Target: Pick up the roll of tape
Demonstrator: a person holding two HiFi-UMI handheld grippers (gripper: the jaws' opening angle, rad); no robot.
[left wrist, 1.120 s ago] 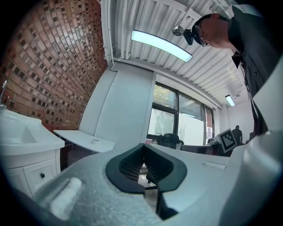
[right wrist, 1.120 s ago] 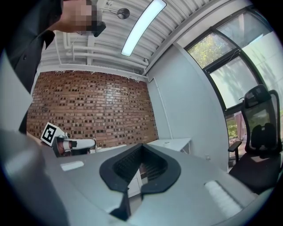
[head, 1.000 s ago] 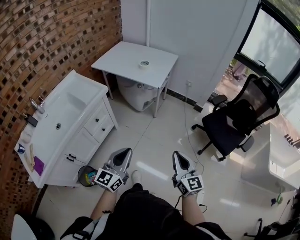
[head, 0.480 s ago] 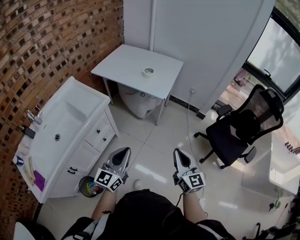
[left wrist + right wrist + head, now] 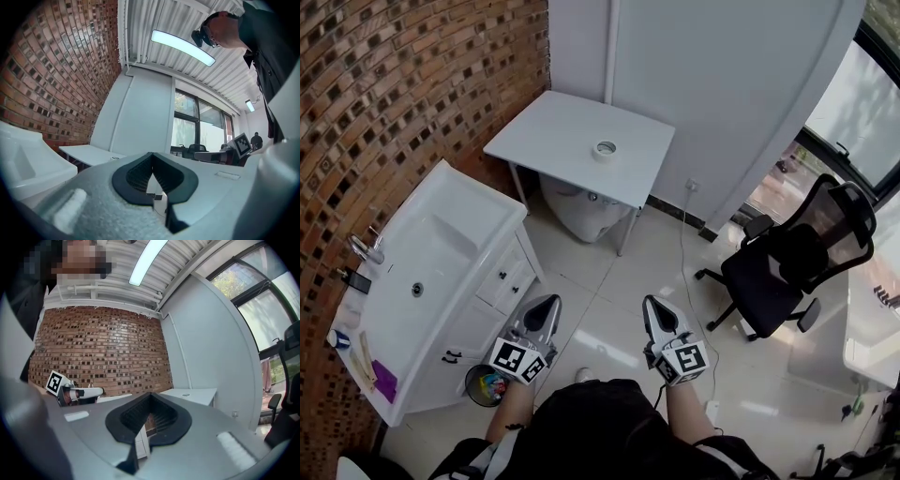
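A small white roll of tape [image 5: 605,149] lies flat on a white table [image 5: 553,141] against the far wall. In the left gripper view the tape [image 5: 115,158] is only a tiny disc on the tabletop; in the right gripper view the tape [image 5: 186,394] is a small speck. My left gripper [image 5: 546,307] and right gripper [image 5: 654,307] are held side by side, level, over the tiled floor, well short of the table. Both point toward the table. Each is shut with nothing in its jaws.
A white sink cabinet [image 5: 441,272] stands along the brick wall at left, with a small bin [image 5: 483,384] at its near corner. A white rounded appliance [image 5: 586,211] sits under the table. A black office chair [image 5: 787,272] stands at right by the window.
The table and tape have come closer and sit lower in the head view as the person moves toward them. Both grippers stay shut and side by side.
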